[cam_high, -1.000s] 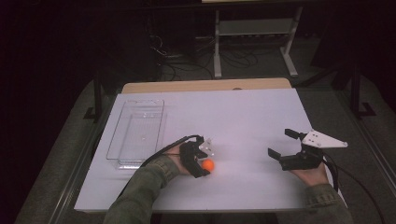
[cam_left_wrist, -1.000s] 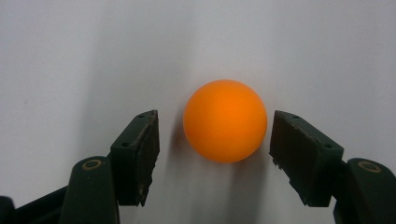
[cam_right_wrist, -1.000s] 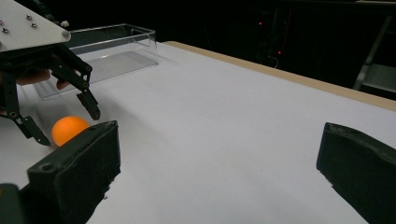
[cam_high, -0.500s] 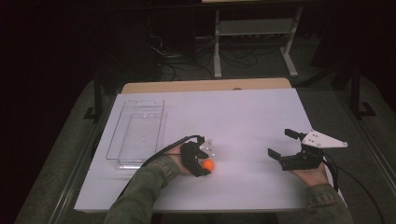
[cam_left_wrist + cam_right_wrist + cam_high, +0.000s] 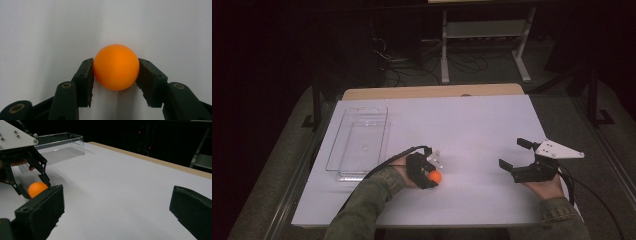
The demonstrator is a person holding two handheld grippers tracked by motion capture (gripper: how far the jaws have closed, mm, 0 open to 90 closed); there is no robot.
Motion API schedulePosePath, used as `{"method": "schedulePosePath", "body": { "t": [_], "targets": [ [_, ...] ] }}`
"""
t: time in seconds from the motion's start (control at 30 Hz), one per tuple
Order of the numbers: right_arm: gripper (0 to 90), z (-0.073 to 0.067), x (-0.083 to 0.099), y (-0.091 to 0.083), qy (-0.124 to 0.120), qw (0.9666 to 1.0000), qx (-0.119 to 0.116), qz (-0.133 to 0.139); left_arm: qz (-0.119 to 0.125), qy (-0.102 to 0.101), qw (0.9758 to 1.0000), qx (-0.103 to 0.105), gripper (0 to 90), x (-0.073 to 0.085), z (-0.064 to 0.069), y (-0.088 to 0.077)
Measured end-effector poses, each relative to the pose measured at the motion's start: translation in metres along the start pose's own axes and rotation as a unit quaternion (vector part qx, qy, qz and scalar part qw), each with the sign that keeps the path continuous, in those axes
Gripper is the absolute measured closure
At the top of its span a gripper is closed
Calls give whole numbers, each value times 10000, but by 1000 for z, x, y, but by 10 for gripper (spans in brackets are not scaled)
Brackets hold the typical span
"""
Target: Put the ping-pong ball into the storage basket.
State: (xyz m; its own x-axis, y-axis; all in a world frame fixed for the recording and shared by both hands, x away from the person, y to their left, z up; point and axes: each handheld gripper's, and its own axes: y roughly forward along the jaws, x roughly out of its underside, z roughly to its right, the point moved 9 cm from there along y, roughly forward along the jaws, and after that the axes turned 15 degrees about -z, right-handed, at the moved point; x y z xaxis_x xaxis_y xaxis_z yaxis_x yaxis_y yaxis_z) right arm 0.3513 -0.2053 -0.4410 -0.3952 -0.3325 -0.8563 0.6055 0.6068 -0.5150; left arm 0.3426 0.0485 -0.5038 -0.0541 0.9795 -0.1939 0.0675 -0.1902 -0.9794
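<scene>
My left tool (image 5: 116,75) pinches the orange ball (image 5: 116,67) between its pads, low on the worktop (image 5: 482,125) exactly as a second ago, so no lift has begun; my right tool (image 5: 521,156) waits spread, well apart.

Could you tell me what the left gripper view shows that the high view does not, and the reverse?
Left gripper view alone: both pads pressed against the sides of the orange ball. High view alone: the clear tray at the table's left, the open right gripper with nothing between its jaws, and both forearms. Shared: the ball, the left gripper and the white table.
</scene>
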Motion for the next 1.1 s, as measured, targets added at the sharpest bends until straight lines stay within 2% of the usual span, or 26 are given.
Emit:
{"method": "schedulePosePath", "body": {
  "t": [0.47,1.1],
  "targets": [
    [0,0,0,0,1,10000,-8,8,-10,14,10000,-1,503,-1,1,-1],
    [0,0,0,0,13,10000,-5,11,-4,-4,10000,-61,503,1,0,-13]
  ]
}}
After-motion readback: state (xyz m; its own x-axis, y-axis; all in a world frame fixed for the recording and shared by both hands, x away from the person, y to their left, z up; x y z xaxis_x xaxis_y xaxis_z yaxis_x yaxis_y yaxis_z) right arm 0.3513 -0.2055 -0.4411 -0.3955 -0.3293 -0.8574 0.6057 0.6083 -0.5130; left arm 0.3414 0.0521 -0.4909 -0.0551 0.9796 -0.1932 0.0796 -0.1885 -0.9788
